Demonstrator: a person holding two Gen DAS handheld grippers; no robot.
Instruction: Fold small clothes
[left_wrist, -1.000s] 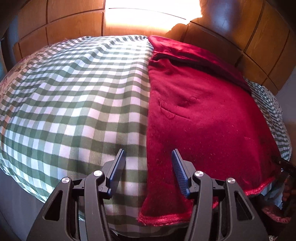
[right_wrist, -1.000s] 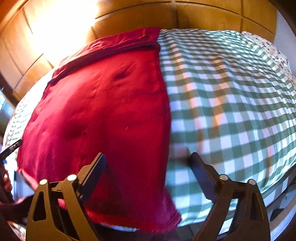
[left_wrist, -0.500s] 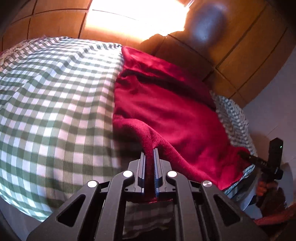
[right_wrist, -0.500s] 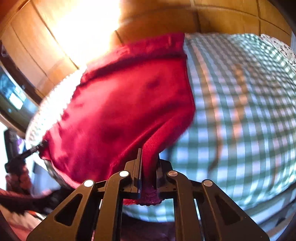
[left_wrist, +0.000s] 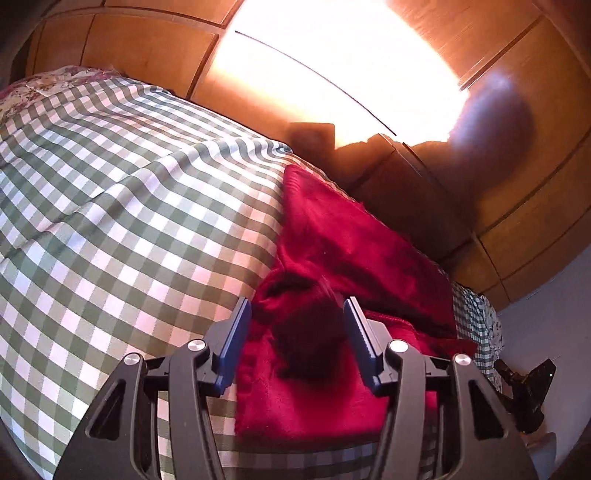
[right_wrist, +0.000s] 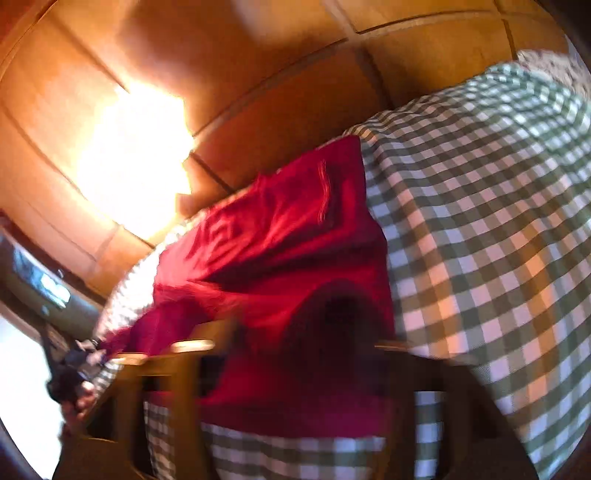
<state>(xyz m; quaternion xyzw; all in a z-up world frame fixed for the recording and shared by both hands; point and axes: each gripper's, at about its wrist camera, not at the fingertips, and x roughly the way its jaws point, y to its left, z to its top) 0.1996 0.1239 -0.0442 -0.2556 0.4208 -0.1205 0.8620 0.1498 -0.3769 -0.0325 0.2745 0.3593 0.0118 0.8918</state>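
In the left wrist view, the left gripper (left_wrist: 297, 336) sits at 6 o'clock with its blue-padded fingers (left_wrist: 232, 343) spread apart, released, with nothing pinched between them. The red garment (left_wrist: 343, 291) lies bunched on the green-and-white checked bedcover (left_wrist: 122, 221), running from the gap between the fingers up toward 1 o'clock; a rumpled fold of it rises in that gap, and whether it touches either pad cannot be told. Wooden panels (left_wrist: 517, 184) fill the top of the frame from 11 to 3 o'clock, with a bright glare on them at 12 o'clock. At 4 o'clock a dark gripper body shows, just past the cloth's far edge. The right wrist view is heavily smeared. The right gripper (right_wrist: 295, 350) is at 6 o'clock, its fingers reading as wide apart, so it looks released, though the blur leaves the tips unclear. The garment (right_wrist: 280, 236) spreads from the centre to 9 o'clock, creased, over the checked cover (right_wrist: 480, 240), which fills 1 to 5 o'clock.
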